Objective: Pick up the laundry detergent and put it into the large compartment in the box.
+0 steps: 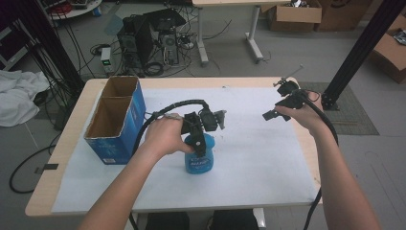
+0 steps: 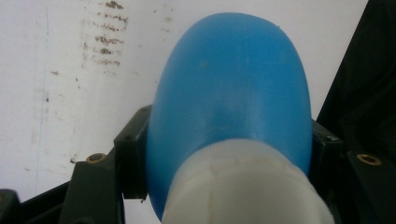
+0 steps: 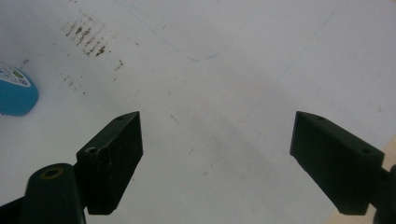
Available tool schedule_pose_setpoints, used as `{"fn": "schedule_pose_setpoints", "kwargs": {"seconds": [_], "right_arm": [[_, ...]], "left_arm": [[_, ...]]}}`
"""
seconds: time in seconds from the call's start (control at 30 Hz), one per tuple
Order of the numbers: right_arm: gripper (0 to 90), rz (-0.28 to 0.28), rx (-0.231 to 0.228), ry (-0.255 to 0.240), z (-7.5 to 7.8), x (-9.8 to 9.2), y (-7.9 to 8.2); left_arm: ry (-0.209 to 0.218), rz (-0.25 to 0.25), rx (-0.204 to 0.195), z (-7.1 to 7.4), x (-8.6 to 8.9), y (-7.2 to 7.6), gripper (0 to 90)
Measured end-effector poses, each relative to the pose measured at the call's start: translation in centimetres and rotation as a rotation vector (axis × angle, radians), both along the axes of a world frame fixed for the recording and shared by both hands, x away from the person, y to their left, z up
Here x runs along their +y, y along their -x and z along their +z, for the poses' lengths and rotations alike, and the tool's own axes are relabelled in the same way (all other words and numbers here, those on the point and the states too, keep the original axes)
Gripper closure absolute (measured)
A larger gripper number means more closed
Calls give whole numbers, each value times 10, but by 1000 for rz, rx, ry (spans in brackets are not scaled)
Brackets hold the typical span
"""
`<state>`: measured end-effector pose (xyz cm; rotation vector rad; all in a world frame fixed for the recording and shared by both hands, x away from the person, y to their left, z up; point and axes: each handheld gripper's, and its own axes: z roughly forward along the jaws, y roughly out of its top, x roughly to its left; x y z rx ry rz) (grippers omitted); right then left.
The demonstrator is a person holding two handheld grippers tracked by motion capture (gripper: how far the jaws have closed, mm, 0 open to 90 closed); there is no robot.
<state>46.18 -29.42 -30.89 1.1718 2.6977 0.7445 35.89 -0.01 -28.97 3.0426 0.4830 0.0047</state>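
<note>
Nearest the front edge of the worktop [image 1: 62, 191], two bare forearms come in over the white paper sheet [image 1: 258, 163] that covers most of it. On the left side, the left hand [image 1: 165, 136] holds the left gripper [image 1: 198, 143] pointing down onto a blue bottle [image 1: 198, 160], which stands upright on the paper a little left of the middle, just beside the cardboard box. From the left gripper view the jaws are clamped on the bottle [image 2: 233, 93] at its shoulder, one black pad pressed against each side of the blue body, with the white neck [image 2: 243, 186] rising between them toward the camera; faint brown smudges [image 2: 105, 42] mark the paper beyond it. A black cable [image 1: 184, 104] arcs from this gripper back over the hand. Further out and to the right, the right hand [image 1: 306, 115] holds the right gripper [image 1: 270, 115] raised above the paper, well apart from the bottle. Its jaws stand wide apart with nothing between them, and the right gripper view looks down past them at bare paper, with the edge of the bottle [image 3: 16, 91] far off to one side. At the left edge of the worktop stands an open blue cardboard box [image 1: 136, 110] with two compartments. Beyond the worktop, on the floor, sit a computer tower [image 1: 136, 40], tangled cables and brown boxes [image 1: 294, 14].
</note>
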Motion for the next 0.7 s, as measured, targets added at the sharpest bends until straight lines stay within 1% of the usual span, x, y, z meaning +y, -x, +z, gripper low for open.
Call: {"fn": "schedule_pose_setpoints", "kwargs": {"seconds": [0.5, 0.57, 0.7], "right_arm": [[172, -4, 3, -4, -1, -1, 0], [172, -5, 3, -4, -1, -1, 0], [172, -8, 5, -4, -1, -1, 0]], "left_arm": [[-1, -4, -3, 1, 0, 0, 370], [3, 12, 0, 1, 0, 0, 370], [1, 60, 14, 1, 1, -3, 372]]}}
